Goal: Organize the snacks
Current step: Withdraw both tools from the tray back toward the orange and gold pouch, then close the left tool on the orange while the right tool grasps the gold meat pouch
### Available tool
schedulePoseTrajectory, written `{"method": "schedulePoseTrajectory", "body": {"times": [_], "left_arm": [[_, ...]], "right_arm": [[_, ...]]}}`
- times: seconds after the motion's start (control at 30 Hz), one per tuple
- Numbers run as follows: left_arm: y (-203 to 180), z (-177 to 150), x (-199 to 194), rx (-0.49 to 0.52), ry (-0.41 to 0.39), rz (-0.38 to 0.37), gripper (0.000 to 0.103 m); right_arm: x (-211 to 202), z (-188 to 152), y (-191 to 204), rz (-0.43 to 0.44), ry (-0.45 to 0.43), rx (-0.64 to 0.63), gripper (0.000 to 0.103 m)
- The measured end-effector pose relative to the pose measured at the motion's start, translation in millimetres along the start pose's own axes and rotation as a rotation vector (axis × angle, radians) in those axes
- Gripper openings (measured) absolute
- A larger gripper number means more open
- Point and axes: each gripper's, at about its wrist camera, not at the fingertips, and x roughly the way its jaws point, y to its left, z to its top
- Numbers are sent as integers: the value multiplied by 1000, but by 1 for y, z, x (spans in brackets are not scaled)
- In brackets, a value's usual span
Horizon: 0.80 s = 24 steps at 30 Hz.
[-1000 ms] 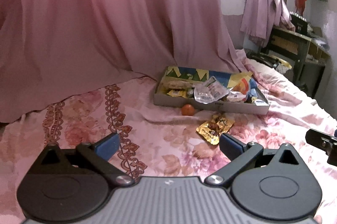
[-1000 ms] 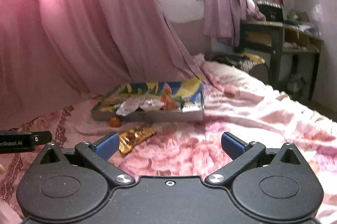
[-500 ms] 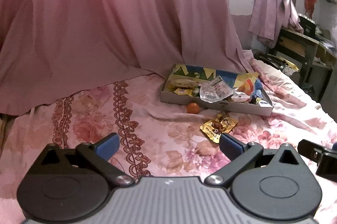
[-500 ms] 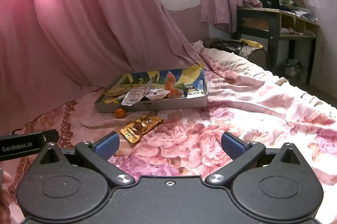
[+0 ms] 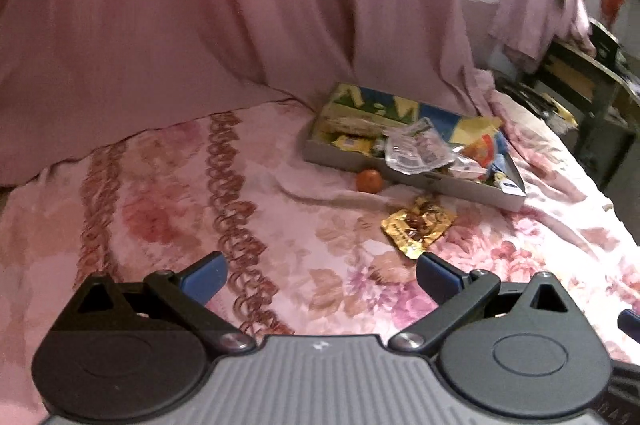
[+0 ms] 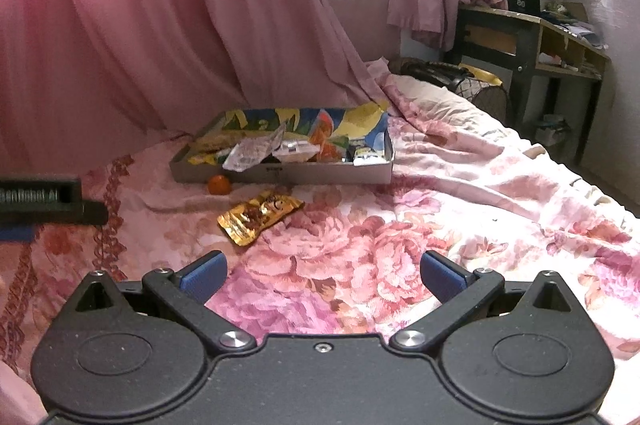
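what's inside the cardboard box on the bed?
The box holds a loose pile of snack packets: a clear crinkled wrapper on top, yellow packets at one end, an orange one. Whatever lies under the pile is covered.

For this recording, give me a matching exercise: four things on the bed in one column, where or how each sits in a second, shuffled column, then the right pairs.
Things
1. small round orange fruit
2. gold foil snack packet
3. crumpled clear plastic wrapper
4. shallow grey cardboard box

Places or states
A. lying flat on the floral bedsheet, nearest the open right gripper
B. holds most of the snacks, in front of the pink curtain
C. on the sheet against the box's front wall
D. inside the box, hanging over its front edge

Pairs: 1-C, 2-A, 3-D, 4-B
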Motion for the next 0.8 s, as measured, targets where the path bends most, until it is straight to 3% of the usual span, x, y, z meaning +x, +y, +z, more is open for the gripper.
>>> {"method": "schedulePoseTrajectory", "body": {"times": [0.23,0.53,0.8], "left_arm": [[-3,23,43,136,30,-13,103],[4,43,108,77,70,-127,103],[10,55,163,33,76,-208,103]], "right_arm": [[26,-1,1,17,89,-17,102],[94,28,11,95,169,11,102],[156,26,38,174,146,42,102]]}}
